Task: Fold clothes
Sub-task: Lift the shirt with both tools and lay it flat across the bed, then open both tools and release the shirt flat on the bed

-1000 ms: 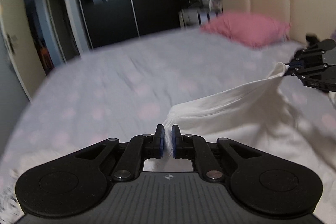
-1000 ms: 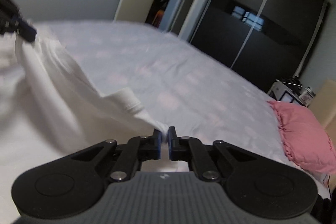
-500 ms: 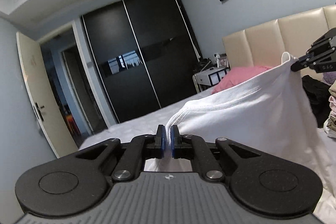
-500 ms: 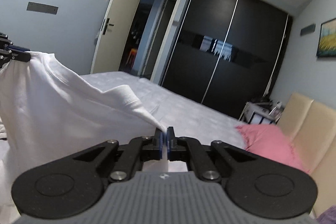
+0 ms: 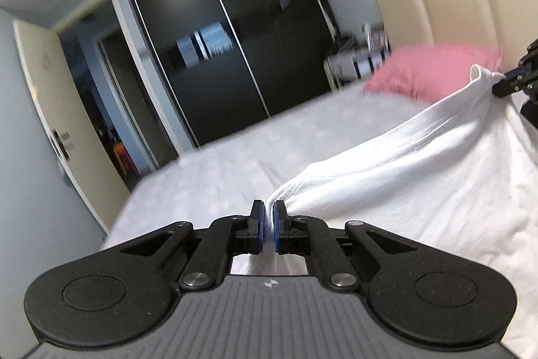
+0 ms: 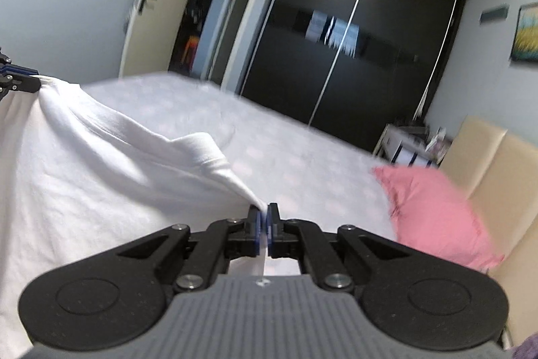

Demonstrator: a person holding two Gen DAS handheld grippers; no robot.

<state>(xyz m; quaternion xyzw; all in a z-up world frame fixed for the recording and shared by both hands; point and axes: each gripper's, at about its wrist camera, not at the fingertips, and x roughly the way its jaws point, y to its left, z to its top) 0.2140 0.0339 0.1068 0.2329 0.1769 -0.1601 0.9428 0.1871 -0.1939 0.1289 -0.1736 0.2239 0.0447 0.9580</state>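
While stretched above the bed point(image 5: 235, 164), white shirt point(image 5: 420, 177) pinched at both shoulder corners: left hand-held gripper point(image 5: 266, 226) and right hand-held gripper point(image 6: 264, 232) clamped narrow on cloth. Probably light, soft, prone to sagging mid-span; best held at seams.

The white garment point(image 5: 420, 177) is soft, matt knit cloth with a ribbed, stitched neckband, and the pink pillow point(image 6: 433, 214) is matt cloth too. The wardrobe doors point(image 5: 235, 56) are dark and glossy, the headboard point(image 5: 447, 12) a smooth, padded cream, faintly sheened. Each gripper is matt black plastic with shiny metal screws.
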